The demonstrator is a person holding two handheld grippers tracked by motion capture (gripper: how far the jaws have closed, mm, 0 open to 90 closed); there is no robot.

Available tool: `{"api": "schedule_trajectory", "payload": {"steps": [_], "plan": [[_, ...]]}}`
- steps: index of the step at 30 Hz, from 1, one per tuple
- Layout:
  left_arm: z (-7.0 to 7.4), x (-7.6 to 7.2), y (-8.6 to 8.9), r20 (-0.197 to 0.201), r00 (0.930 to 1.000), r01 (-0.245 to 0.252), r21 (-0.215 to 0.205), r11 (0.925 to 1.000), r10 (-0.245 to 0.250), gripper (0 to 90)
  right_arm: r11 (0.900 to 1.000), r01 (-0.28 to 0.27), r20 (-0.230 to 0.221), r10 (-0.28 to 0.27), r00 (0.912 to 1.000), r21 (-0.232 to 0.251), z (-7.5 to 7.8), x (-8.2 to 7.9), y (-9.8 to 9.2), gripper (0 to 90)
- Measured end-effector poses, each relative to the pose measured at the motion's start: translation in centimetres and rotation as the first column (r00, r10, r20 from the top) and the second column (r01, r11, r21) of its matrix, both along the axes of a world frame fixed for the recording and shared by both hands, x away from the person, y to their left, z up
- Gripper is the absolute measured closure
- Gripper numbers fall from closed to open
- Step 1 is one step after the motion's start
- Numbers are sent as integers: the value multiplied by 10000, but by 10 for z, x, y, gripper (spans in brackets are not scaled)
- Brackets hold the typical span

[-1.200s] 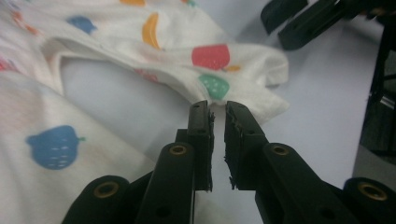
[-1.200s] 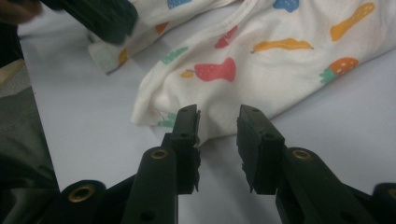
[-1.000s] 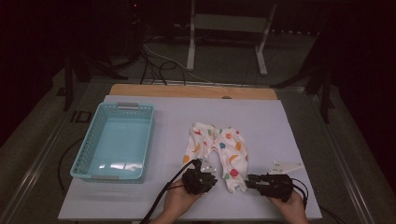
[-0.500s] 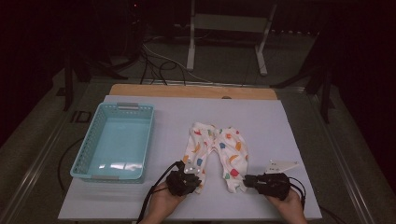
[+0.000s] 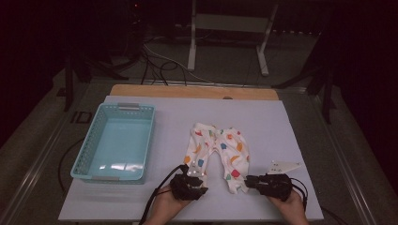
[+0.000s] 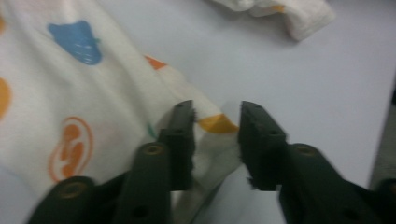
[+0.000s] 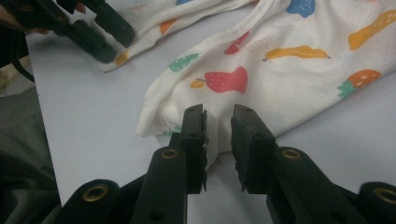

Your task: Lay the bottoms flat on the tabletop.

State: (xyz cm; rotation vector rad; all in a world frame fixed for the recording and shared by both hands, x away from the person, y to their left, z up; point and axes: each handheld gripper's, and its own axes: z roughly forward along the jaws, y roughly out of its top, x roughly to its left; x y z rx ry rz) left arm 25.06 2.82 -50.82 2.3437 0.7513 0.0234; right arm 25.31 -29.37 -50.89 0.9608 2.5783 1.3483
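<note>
From up high we've got baby pants [image 5: 217, 152] lying flat mid-table, right of a blue basket [image 5: 115, 141], with the left gripper [image 5: 189, 180] at one leg cuff and the right gripper [image 5: 256, 182] at the other. Left gripper view: our jaws sit apart around the cuff [image 6: 212, 128]. Right gripper view: jaws apart too, straddling the other hem [image 7: 187, 122].

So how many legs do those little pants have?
2. The pants lie flat on the table: one leg runs down to the left gripper, the other to the right gripper. Nothing seems hidden.
</note>
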Motion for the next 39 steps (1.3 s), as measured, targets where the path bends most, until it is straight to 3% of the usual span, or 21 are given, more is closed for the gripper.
{"api": "schedule_trajectory", "payload": {"steps": [2,5,7,10,14,16,18,25,29,33,35,39], "plan": [[0,-3,-4,444,9990,49,328,9995,-63,603,10000,12,-2,-12,10000,33,0,0,1,737],[0,-9,-12,1368,9906,-90,982,9951,-45,727,10000,15,3,-15,10000,10,-1,1,2,736],[0,-10,-13,1347,9907,35,1014,9948,-172,850,10000,31,16,-31,10000,9,-1,0,2,736],[0,-8,-13,1222,9925,-55,816,9966,-45,876,10000,27,76,-26,10000,-20,-1,1,0,735],[4,-8,-14,888,9959,-146,-47,9999,150,879,9999,95,12,-95,10000,90,0,1,0,735],[8,-10,-18,939,9955,-103,-394,9992,140,879,9999,98,32,-99,9999,95,0,1,0,735],[15,-10,-24,968,9952,-26,-909,9959,115,879,9999,98,41,-98,9999,107,0,1,0,735],[22,-11,-34,804,9967,286,-1750,9841,-146,853,9998,99,70,-100,9999,147,1,1,-2,727],[24,-7,-25,804,9967,23,-1745,9847,119,817,9999,95,76,-95,9999,77,1,2,-3,727],[22,-2,-8,813,9960,-251,-1369,9903,365,770,9998,190,102,-189,9998,-41,2,6,-8,727],[19,-1,1,536,9977,-336,-1558,9872,425,749,9998,205,71,-204,9998,-55,2,6,-9,727],[15,-2,16,443,9970,-568,-1533,9865,642,734,9997,165,-36,-166,9999,-172,1,6,-9,727]]}}
